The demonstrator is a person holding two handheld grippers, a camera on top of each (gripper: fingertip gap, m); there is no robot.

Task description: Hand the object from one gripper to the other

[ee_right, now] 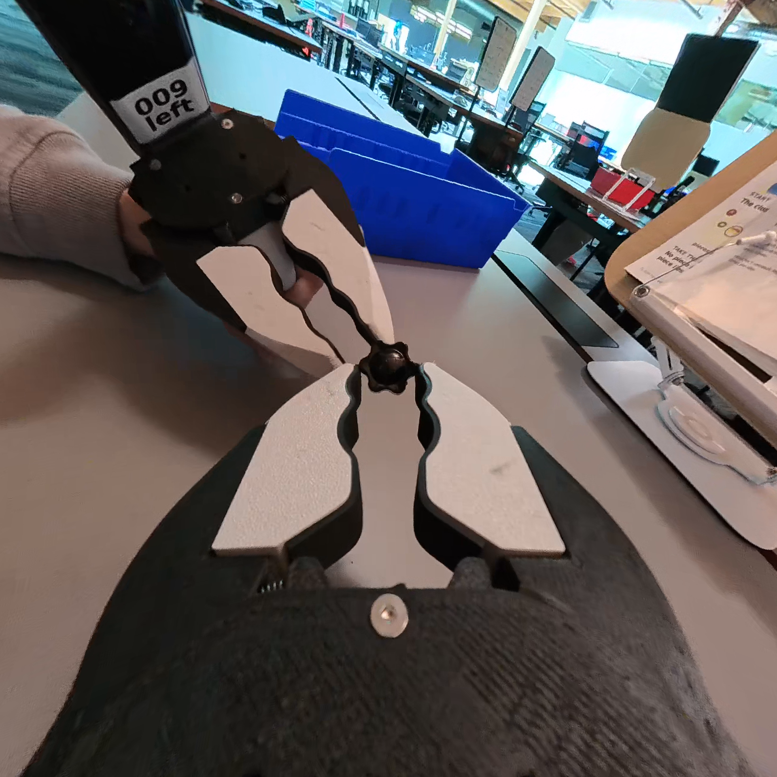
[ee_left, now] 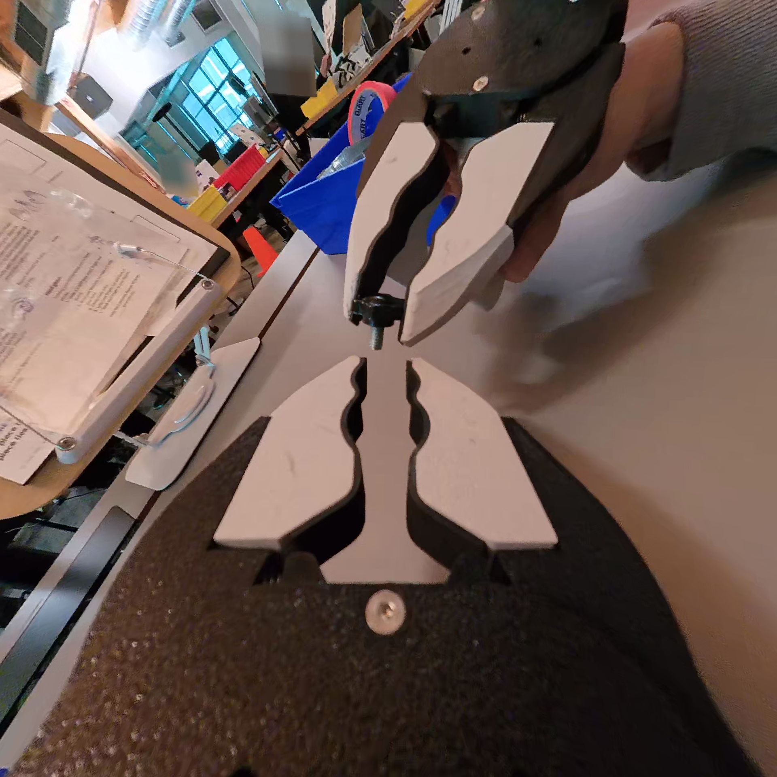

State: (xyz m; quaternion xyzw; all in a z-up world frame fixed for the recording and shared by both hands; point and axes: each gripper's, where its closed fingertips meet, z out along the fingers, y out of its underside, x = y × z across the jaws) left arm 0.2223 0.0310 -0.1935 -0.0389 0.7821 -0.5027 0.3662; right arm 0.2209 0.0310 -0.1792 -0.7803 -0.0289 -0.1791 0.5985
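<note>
A black star-shaped knob with a short threaded screw (ee_left: pixel 375 310) is held between the fingertips of my right gripper (ee_left: pixel 376 321), which comes in from the top of the left wrist view. In the right wrist view the right gripper (ee_right: pixel 387 371) is shut on the knob (ee_right: pixel 387 365) by its head. My left gripper (ee_left: pixel 387 363) is open and empty. Its tips sit just short of the screw's end, which points at the gap between them. The left gripper also shows in the right wrist view (ee_right: pixel 369 349), its tips right behind the knob. Both are held above the grey table (ee_right: pixel 84 420).
A blue bin (ee_right: pixel 420 202) stands on the table behind the grippers, with a pink tape roll (ee_left: pixel 370 107) in it. A tilted document stand with papers (ee_right: pixel 714 294) on a white base plate (ee_right: pixel 656 424) stands to one side. An orange cone (ee_left: pixel 260 248) is on the floor beyond. Less than 4 cm separates the two grippers' tips.
</note>
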